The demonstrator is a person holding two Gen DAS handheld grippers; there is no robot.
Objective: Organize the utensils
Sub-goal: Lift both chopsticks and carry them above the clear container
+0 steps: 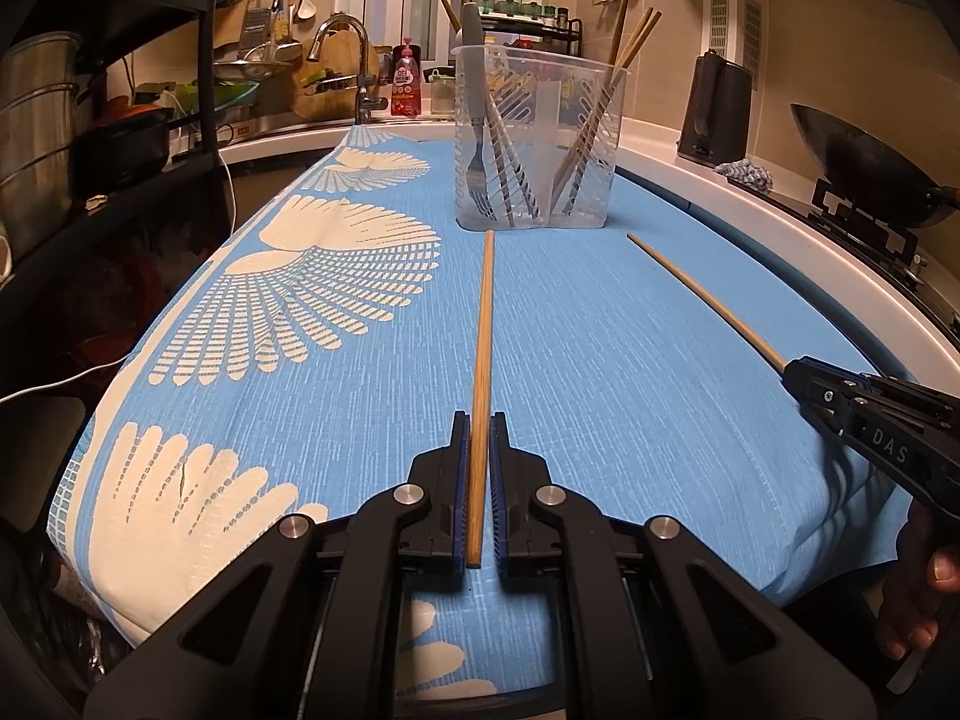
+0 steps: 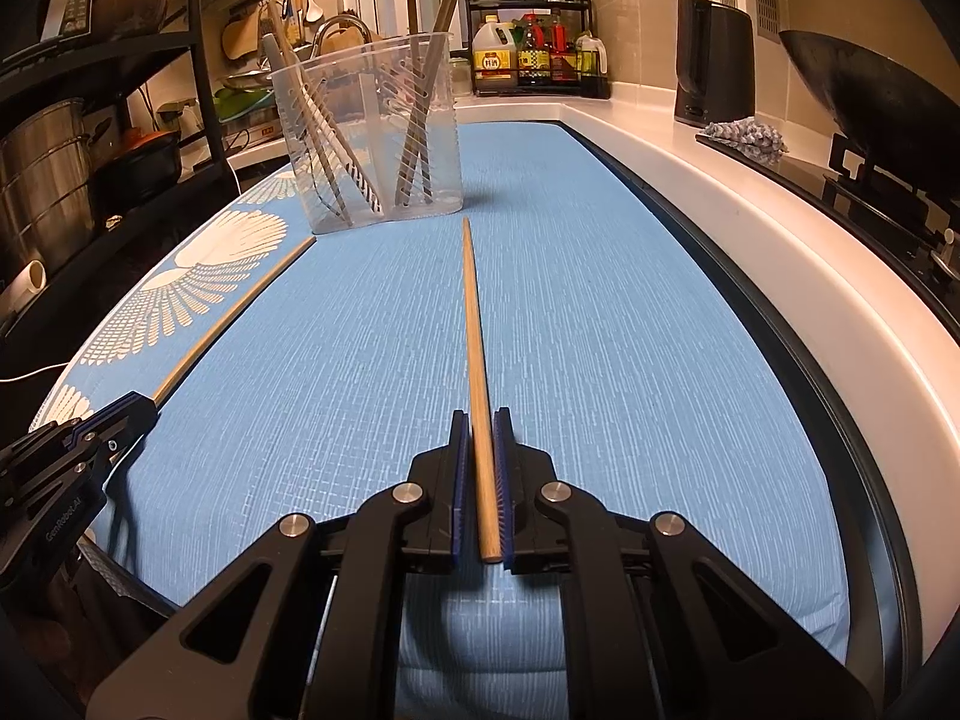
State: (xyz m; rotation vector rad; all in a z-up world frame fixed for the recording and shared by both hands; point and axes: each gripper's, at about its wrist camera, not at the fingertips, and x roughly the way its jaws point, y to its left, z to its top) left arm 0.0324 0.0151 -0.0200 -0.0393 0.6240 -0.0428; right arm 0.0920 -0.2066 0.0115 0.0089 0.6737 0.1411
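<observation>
On a kitchen bench (image 1: 690, 180) draped in a blue patterned cloth (image 1: 600, 360), we are midway through the tidying: a fork (image 1: 477, 168) and several chopsticks already stand in the clear plastic utensil holder (image 1: 540, 138) at the far end, while two wooden chopsticks remain outside it. At left, our left gripper (image 1: 479, 426) has its fingers (image 1: 459, 480) pressed together on the near end of the left chopstick (image 1: 483, 348), whose far tip lies just short of the holder. At right, our right gripper (image 2: 480, 426) likewise pinches the near end of the right chopstick (image 2: 473, 324) between fingers (image 2: 503, 480) drawn nearly together, its tapered tip pointing toward the holder's base. Whether either stick has left the cloth, we cannot tell. By our reckoning both must still be carried across and dropped in the holder, likely the right-hand compartment where the other chopsticks lean.
</observation>
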